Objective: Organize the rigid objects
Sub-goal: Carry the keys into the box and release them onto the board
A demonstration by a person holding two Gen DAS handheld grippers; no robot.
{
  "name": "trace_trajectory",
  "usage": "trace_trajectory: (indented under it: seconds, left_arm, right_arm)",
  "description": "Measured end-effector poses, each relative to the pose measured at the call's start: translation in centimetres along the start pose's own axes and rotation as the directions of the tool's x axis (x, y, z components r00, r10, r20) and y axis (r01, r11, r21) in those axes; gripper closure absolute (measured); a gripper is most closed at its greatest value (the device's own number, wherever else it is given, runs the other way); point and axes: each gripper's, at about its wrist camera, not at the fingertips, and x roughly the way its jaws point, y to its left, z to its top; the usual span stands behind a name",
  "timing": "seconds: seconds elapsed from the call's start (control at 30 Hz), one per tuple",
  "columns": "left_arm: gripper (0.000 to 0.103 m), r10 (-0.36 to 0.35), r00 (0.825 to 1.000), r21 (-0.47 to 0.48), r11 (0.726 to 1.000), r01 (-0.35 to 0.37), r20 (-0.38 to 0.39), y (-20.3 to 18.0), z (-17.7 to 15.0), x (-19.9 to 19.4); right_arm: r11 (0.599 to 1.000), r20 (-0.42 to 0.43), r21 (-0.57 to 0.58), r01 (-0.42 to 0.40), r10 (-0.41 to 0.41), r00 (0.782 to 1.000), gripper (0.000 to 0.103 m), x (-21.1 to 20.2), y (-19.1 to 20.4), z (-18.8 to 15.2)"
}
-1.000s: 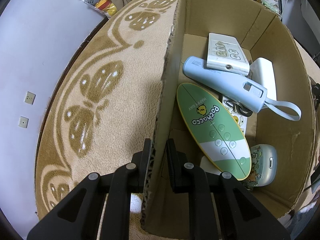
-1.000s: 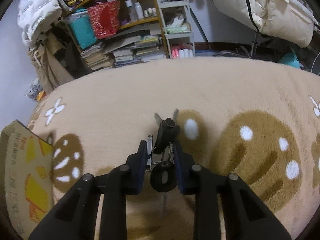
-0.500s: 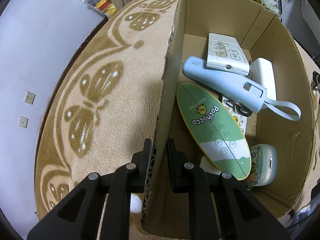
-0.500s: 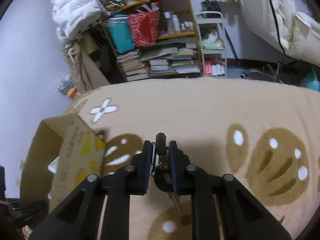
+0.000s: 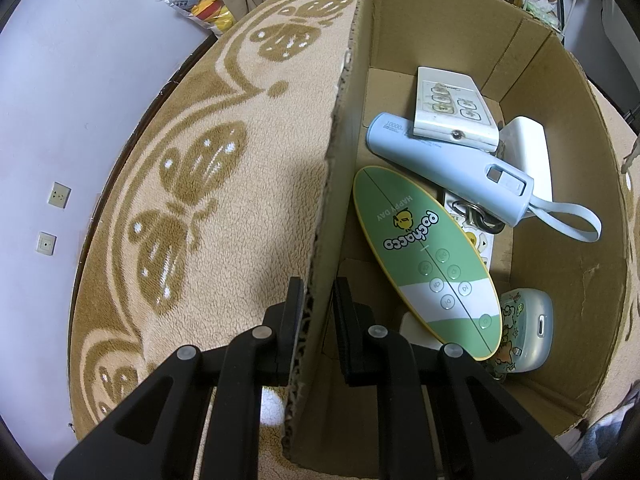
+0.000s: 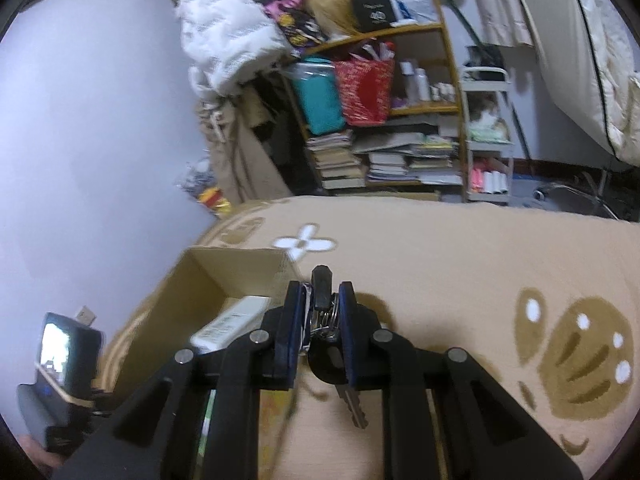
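Right wrist view: right gripper (image 6: 319, 316) pinches the key bunch (image 6: 322, 322), one key dangling below, near the cardboard box (image 6: 188, 296). Risk: the loose bunch slips or snags the rim. Left gripper (image 5: 316, 312) clamps the box wall. Earlier, the keys lay on the rug (image 6: 460, 264).

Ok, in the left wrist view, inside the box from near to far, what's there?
Pale rounded case with cartoon stickers → green oval Pochacco remote → light blue cylindrical power bank → white rectangular remote with yellowed buttons.
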Motion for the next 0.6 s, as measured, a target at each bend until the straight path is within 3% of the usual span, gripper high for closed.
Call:
trace_trajectory:
  seconds: [0.27,0.43,0.6]
  left_arm:
    - [0.088,0.000,1.000,0.001,1.000,0.000,0.000,0.0,0.0,0.0]
    - [0.088,0.000,1.000,0.001,1.000,0.000,0.000,0.0,0.0,0.0]
    - [0.088,-0.003,1.000,-0.001,1.000,0.003,0.000,0.1,0.0,0.0]
  right_arm:
    - [0.990,0.009,-0.085,-0.115,0.116,0.993,0.084,-0.5,4.6,-0.8]
    - [0.973,-0.038,-0.089,-0.211,0.208,0.977,0.084,-0.2,6.8,-1.7]
    - [0.970,-0.083,-0.122,-0.212,0.203,0.976,0.084,0.8,7.8,-2.9]
